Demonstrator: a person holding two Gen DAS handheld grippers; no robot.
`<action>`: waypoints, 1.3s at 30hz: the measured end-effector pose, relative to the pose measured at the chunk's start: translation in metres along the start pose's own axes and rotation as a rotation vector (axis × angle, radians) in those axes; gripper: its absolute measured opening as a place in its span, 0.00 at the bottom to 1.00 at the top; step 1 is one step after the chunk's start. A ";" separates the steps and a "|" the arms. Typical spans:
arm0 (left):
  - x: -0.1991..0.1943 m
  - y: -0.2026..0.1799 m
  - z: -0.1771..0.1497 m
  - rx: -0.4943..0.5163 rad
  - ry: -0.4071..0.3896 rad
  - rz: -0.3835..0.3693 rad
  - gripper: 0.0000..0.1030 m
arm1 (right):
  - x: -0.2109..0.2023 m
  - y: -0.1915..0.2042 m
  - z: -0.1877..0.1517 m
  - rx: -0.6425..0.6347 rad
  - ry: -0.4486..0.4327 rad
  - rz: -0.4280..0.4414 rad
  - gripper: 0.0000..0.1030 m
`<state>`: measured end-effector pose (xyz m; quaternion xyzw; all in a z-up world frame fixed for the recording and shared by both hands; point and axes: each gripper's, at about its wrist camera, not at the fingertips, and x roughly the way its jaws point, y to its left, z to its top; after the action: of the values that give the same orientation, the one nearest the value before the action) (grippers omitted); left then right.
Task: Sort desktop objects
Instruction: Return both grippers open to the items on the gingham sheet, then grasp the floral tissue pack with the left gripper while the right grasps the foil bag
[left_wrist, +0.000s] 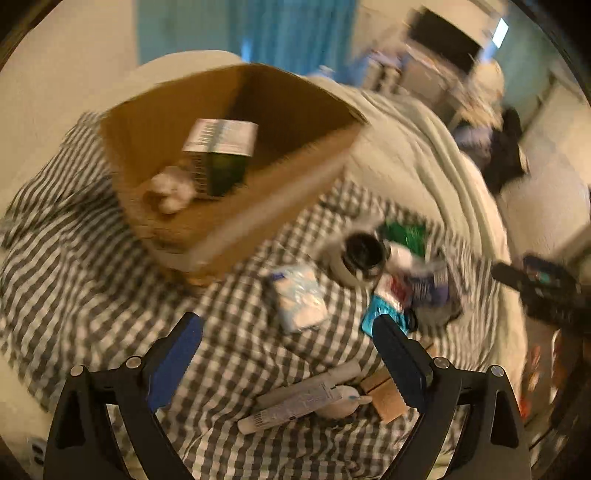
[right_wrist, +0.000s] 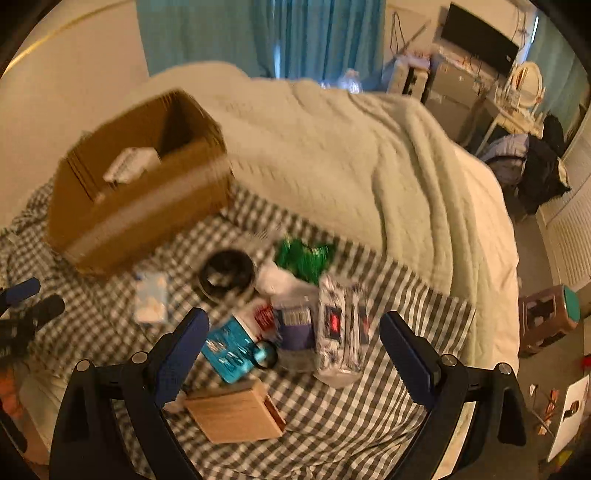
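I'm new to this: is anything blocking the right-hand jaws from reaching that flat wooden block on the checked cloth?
Nothing visible is. The right gripper hangs open above the wooden block, which lies bare on the checked cloth, just apart from the blue packet.

Between my left gripper's (left_wrist: 288, 332) wide-spread fingers I have bare checked cloth (left_wrist: 229, 332) to drop onto, with only the white packet (left_wrist: 299, 297) just ahead and the tube (left_wrist: 299, 400) lying below, toward the right finger. Further ahead and to the left the cardboard box (left_wrist: 221, 162) walls off that side, its top open from above. My right gripper (right_wrist: 295, 334) has no such room: the teal packet (right_wrist: 227, 349), purple packet (right_wrist: 297, 332) and patterned pack (right_wrist: 341, 328) crowd between its fingers, the wooden block (right_wrist: 236, 415) lies beneath.
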<state>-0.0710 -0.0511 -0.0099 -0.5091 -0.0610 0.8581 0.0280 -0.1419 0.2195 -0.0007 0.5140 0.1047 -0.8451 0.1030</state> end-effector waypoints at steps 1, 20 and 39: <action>0.010 -0.010 -0.004 0.040 0.023 0.032 0.93 | 0.007 -0.003 -0.005 -0.004 0.015 0.001 0.91; 0.146 -0.010 -0.008 -0.039 0.231 0.113 0.93 | 0.090 -0.035 -0.033 0.010 0.161 -0.093 0.90; 0.131 -0.001 -0.034 0.198 0.166 0.027 0.52 | 0.112 -0.066 -0.047 0.077 0.302 -0.012 0.10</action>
<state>-0.1040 -0.0327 -0.1394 -0.5740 0.0335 0.8151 0.0714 -0.1706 0.2884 -0.1168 0.6382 0.0895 -0.7622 0.0611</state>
